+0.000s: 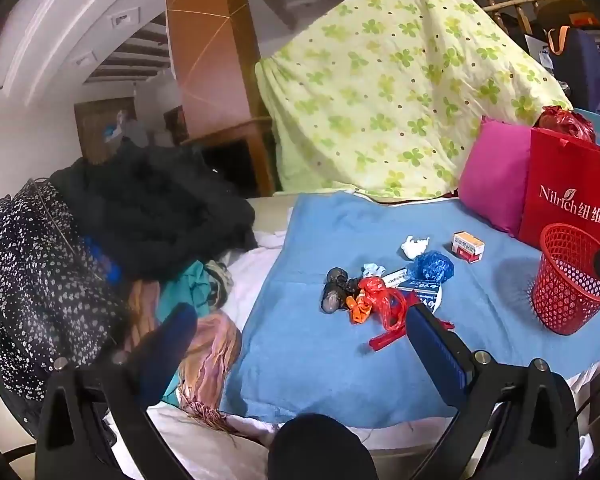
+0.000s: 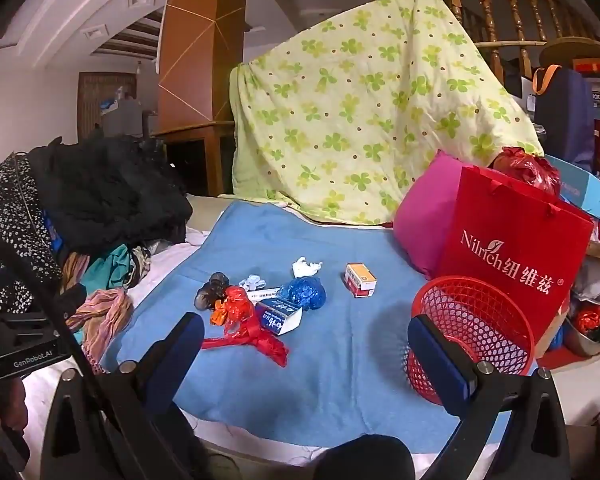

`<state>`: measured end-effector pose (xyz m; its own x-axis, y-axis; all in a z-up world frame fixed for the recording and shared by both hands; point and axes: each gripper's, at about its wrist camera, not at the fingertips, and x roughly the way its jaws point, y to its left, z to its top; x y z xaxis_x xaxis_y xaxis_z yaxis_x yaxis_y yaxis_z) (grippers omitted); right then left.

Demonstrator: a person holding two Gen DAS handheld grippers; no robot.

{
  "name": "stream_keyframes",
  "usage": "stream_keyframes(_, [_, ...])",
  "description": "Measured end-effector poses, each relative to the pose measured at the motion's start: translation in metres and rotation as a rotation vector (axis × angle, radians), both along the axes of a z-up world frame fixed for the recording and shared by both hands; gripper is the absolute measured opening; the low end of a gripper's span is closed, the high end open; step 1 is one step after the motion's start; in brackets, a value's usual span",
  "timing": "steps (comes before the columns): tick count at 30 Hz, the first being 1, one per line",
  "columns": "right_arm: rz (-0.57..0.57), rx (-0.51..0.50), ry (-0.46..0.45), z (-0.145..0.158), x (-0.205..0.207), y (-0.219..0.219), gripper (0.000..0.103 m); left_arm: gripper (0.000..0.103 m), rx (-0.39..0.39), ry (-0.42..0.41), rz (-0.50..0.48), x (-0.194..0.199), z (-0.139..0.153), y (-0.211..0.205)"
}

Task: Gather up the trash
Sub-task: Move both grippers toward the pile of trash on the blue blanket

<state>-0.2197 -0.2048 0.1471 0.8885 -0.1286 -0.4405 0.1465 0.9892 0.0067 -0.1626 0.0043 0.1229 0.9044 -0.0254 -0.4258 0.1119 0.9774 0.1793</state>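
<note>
Both tools, left tool and right tool, hang apart and empty; scattered trash lies uncollected on the blue blanket; red basket seemingly empty; everything remains.

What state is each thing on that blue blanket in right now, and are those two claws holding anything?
Left gripper: open, empty.
Right gripper: open, empty.
Red basket: upright; contents hidden.
Orange-and-white box: closed.
Blue bag: crumpled.
Red bag: crumpled.
White tissue: balled up.
</note>
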Motion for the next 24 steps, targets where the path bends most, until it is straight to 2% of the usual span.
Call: stream_keyframes(24, [0.014,0.004,0.006,-0.0032,0.0055,0.0063,0.103,0.103,0.017,0.040,-0.013,0.0079,-0.0084,-0.0014])
